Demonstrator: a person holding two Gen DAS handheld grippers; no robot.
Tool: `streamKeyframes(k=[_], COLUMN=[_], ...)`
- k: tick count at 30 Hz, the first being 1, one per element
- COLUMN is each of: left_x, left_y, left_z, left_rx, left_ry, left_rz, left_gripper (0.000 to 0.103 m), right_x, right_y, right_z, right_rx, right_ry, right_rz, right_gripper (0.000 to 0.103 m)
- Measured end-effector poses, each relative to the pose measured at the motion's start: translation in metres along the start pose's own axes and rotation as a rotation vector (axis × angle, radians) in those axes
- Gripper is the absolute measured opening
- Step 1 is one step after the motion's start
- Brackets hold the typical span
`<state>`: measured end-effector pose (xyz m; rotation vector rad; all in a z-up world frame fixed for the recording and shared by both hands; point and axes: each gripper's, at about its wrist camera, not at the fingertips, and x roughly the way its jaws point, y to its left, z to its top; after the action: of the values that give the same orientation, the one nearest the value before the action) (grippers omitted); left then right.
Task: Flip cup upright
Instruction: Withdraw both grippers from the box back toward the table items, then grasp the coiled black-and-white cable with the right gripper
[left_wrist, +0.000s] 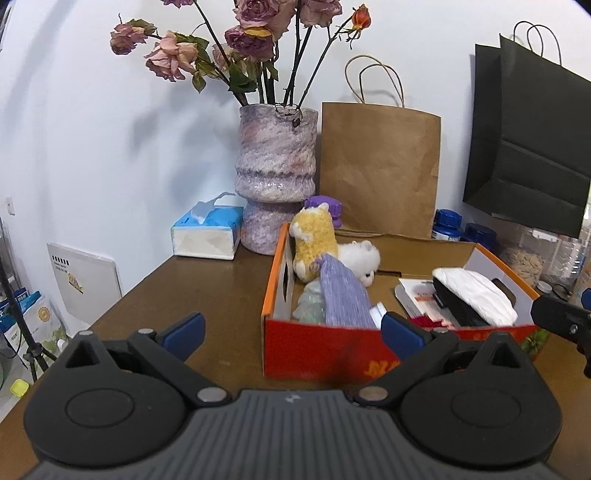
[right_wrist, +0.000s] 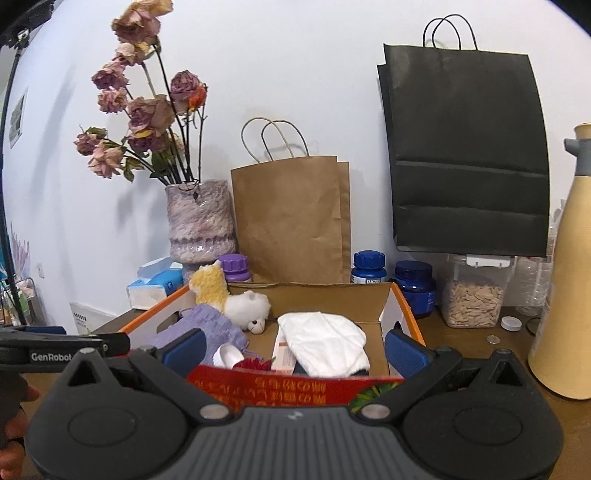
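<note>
From the left: one tissue box (left_wrist: 205, 236); one vase (left_wrist: 277, 177) of dried roses; one red shoebox (left_wrist: 314, 347) on the desk (left_wrist: 192, 295), holding two plush toys, yellow (left_wrist: 317, 240) and white (left_wrist: 360, 258), one purple knit cloth (left_wrist: 343, 295) and one white bundle (right_wrist: 321, 343); behind it one brown paper bag (left_wrist: 380, 166), one black bag (right_wrist: 465, 155), one purple-lidded bottle (right_wrist: 236, 267), two blue-lidded bottles (right_wrist: 368, 267) (right_wrist: 413, 288), one seed jar (right_wrist: 472, 295); far right, one beige jug (right_wrist: 565, 277)

The left gripper (left_wrist: 291, 328) and right gripper (right_wrist: 295, 349) both hover short of the box, jaws spread and empty; the one thing that may be the cup (right_wrist: 228, 356) is a small white shape on its side, low in the box by the knit cloth, though I cannot be sure

Risks: the box wall may block a low reach; the jaws may snag the cloth or push the toys; a slick rim may slip in mid-turn
</note>
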<state>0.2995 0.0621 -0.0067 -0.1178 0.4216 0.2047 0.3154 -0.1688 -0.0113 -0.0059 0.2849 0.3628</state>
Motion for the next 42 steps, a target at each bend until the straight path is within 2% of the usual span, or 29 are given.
streamKeyframes(k=[8, 20, 29, 37, 39, 42], left_x=[-0.028, -0.068, -0.084, -0.09, -0.09, -0.092], left_y=[0.003, 0.011, 0.027, 0.032, 0.031, 0.029], left_z=[-0.02, -0.045, -0.066, -0.073, -0.074, -0.076], left_rx=[0.015, 0.03, 0.01, 0.008, 0.014, 0.021], left_ry=[0.022, 0.05, 0.104, 0.112, 0.114, 0.114], left_rz=[-0.006, -0.009, -0.006, -0.002, -0.001, -0.001], left_gripper=[0.103, 0.103, 0.103, 0.103, 0.103, 0.103], right_x=[-0.032, -0.066, -0.071, -0.062, -0.06, -0.06], right_y=[0.009, 0.041, 0.06, 0.073, 0.073, 0.071], right_z=[-0.021, -0.059, -0.08, -0.092, -0.093, -0.093], right_rx=[-0.035, -0.121, -0.168, -0.21, -0.212, -0.195], right_ry=[0.026, 0.143, 0.256, 0.332, 0.347, 0.347], right_rz=[0.007, 0.048, 0.05, 0.01, 0.0, 0.021], right_gripper=[0.103, 0.103, 0.103, 0.103, 0.101, 0.088])
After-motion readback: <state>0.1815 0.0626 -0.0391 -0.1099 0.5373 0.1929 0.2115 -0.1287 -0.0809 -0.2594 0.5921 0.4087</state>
